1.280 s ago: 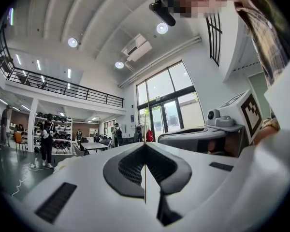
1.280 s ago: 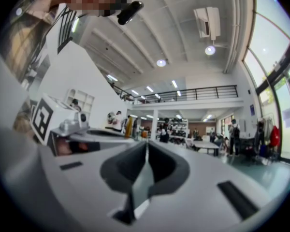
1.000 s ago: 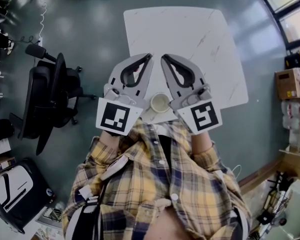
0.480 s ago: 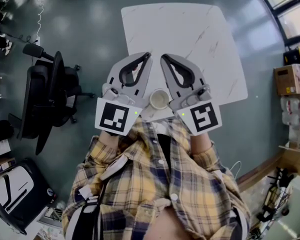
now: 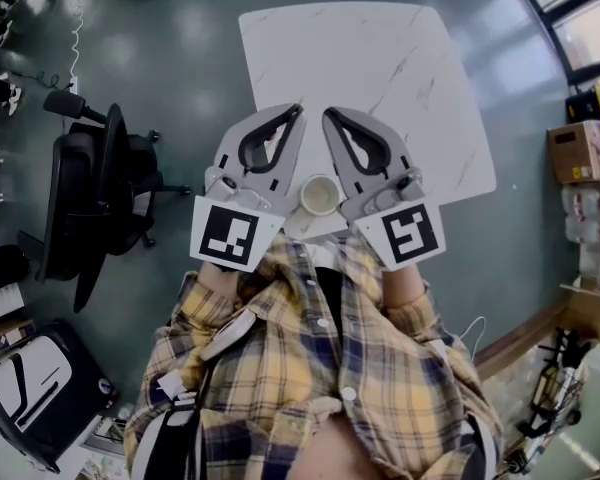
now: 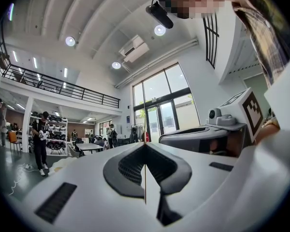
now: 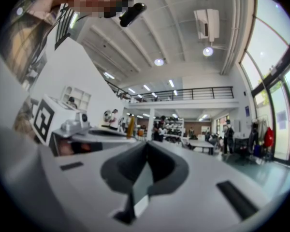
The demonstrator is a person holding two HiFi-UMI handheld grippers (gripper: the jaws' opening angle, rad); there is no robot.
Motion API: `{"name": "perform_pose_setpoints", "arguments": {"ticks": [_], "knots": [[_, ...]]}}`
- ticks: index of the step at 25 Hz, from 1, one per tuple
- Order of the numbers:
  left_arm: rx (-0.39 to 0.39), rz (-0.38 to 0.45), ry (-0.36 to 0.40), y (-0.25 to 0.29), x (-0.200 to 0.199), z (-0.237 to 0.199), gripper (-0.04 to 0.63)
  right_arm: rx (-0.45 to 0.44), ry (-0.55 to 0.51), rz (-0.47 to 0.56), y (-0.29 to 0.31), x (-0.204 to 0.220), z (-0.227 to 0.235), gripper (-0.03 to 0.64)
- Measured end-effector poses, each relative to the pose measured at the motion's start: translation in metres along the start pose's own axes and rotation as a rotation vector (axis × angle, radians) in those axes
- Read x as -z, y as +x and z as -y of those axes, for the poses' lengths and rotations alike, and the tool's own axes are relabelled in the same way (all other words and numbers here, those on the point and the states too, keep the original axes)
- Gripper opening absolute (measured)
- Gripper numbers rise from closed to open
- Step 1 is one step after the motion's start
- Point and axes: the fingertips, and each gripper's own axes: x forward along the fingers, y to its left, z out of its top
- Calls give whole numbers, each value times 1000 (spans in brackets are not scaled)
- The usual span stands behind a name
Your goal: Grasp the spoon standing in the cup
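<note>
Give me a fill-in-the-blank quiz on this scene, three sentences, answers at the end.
1. The cup stands near the edge of a ___ table.
2. In the head view, the cup shows ___ the left hand-held gripper and the right hand-held gripper.
3. The jaws of both are ___, with nothing held in them.

Missing words: white; between; shut

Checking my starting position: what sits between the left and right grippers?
In the head view, a cup shows in the gap between the left gripper and right gripper, at the near edge of the white table.
</note>
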Motion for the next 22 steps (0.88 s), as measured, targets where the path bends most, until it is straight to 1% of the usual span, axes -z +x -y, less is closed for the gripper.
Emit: {"name": "perform_pose_setpoints", "arguments": {"ticks": [11,15,19,22], "knots": [[15,-1,-11,4,2,2,17,15,5,-11,-2,3,4,32],[26,-9,-37,7,4,2,17,23,9,-17,-4,4,7,32],[51,-17,-61,12,7,4,17,31,13,-21,-6,7,10,32],[79,2,-67,17,4,7,15,40,16,-24,-7,8,15,32]]}}
